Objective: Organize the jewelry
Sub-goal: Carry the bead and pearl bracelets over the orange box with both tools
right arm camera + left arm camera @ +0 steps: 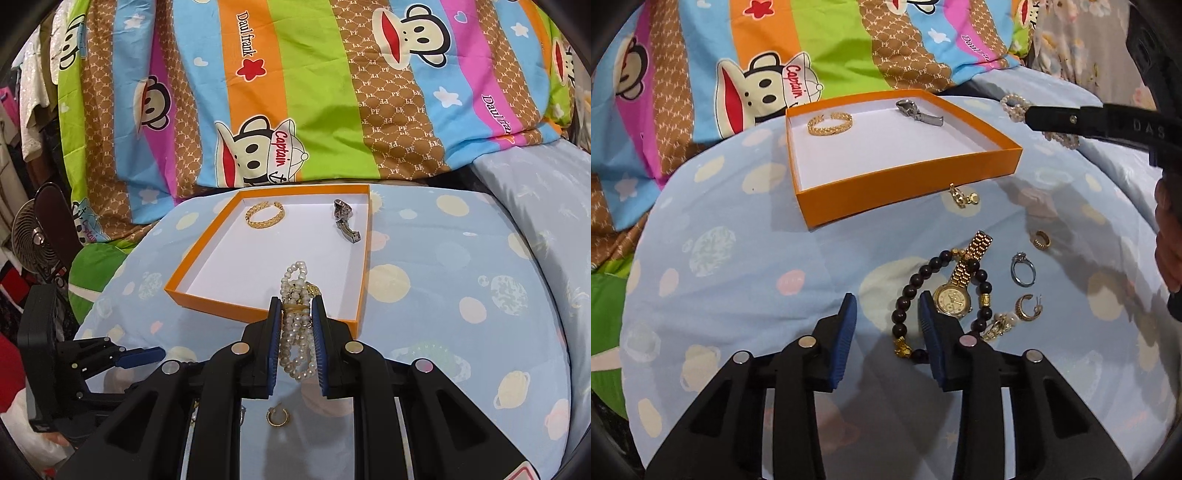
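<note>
Surface: a light blue sheet [746,258] printed with planets, with a striped cartoon-monkey blanket [314,92] bunched at its 12 o'clock side.
Box: an open orange box [897,195] with a white floor lay on the sheet.
Box contents: a gold chain bracelet [830,123] sat at the box's 11 o'clock corner; a silver clasp piece [918,110] lay at 1 o'clock, well apart from the bracelet.
Right gripper [295,306]: fingers pinched a bundle of pearl strands [295,332]; the bundle's free loop hung over the box's near rim, at 6 o'clock.
Left gripper [888,306]: fingers were spread, nothing between them; its right finger stood just beside a dark bead bracelet [912,295].
Loose pieces: a gold watch [955,295] lay across the bead bracelet; a silver stone ring [1022,269] and a gold hoop earring [1028,306] lay at its 3 o'clock; a small gold ring [1041,240] at 1 o'clock.
Near box: a gold link earring [962,195] lay just beside the box's front wall.
</note>
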Motion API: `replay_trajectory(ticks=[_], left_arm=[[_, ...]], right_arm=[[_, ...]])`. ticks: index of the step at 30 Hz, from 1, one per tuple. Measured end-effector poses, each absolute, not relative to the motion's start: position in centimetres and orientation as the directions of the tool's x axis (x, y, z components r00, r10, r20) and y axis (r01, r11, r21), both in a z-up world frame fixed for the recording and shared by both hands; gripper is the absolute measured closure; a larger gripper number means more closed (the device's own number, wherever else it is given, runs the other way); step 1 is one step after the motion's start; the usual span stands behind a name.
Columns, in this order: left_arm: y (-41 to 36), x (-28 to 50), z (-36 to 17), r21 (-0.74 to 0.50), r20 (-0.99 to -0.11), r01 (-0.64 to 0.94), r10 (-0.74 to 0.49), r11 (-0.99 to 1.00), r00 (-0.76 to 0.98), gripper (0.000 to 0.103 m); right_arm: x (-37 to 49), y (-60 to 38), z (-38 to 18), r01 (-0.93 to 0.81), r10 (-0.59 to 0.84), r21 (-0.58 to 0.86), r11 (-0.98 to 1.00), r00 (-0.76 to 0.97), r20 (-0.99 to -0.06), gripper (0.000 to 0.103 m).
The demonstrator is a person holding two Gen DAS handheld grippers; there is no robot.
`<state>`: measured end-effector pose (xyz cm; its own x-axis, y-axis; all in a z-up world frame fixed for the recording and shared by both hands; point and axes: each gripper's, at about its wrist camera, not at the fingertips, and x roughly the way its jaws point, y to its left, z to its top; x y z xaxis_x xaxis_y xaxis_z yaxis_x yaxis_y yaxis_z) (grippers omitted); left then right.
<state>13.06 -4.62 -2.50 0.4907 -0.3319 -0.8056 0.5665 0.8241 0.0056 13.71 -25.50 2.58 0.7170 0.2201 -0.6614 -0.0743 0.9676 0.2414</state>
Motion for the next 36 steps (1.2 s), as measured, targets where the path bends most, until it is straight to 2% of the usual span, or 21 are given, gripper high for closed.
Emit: replay_trajectory(ticks=[1,2,3,9,14,20,23,27,36], left_arm=[[-4.7,12.8,-2.5,0.007,-0.801,0.569,-0.336,0.822,0.495,0.086],[-4.9,12.6,-2.5,0.016,-0.798,0.576,-0.337,0.817,0.5,0.094],[-5.0,12.6,-2.5,0.019,-0.798,0.578,-0.336,0.816,0.5,0.096],[-4.3,11.9,-0.7,-0.059,-0.778,0.589,-0.407,0.806,0.478,0.096],[-3.5,10.3,4.8,-0.136,-0.702,0.615,-0.514,0.777,0.493,0.096],[-5.2,12.0,11.1,-0.109,-0.604,0.648,-0.568,0.754,0.559,0.096],[-6.7,14.7,12.3,-0.099,-0.579,0.641,-0.568,0.761,0.585,0.096],[-9.0,19.6,10.8,-0.125,-0.591,0.612,-0.554,0.781,0.586,0.096],[-9.3,27.0,2.0,-0.143,-0.714,0.489,-0.432,0.86,0.551,0.096]], right_arm=[[13.8,-25.5,2.5,-0.073,0.22,0.242,0.968,0.716,-0.663,0.087],[13.8,-25.5,2.5,-0.073,0.22,0.242,0.967,0.715,-0.663,0.087],[13.9,-25.5,2.5,-0.073,0.22,0.242,0.967,0.714,-0.664,0.087],[13.6,-25.5,2.9,-0.072,0.218,0.242,0.968,0.721,-0.657,0.087],[13.4,-25.6,4.0,-0.079,0.216,0.235,0.969,0.733,-0.645,0.087],[15.7,-25.2,4.7,-0.086,0.214,0.222,0.971,0.728,-0.651,0.087],[17.9,-24.9,4.2,-0.076,0.197,0.207,0.975,0.72,-0.665,0.087],[20.7,-24.7,2.6,-0.056,0.177,0.193,0.98,0.699,-0.693,0.087],[24.9,-24.8,-1.3,-0.027,0.142,0.162,0.986,0.638,-0.757,0.087]])
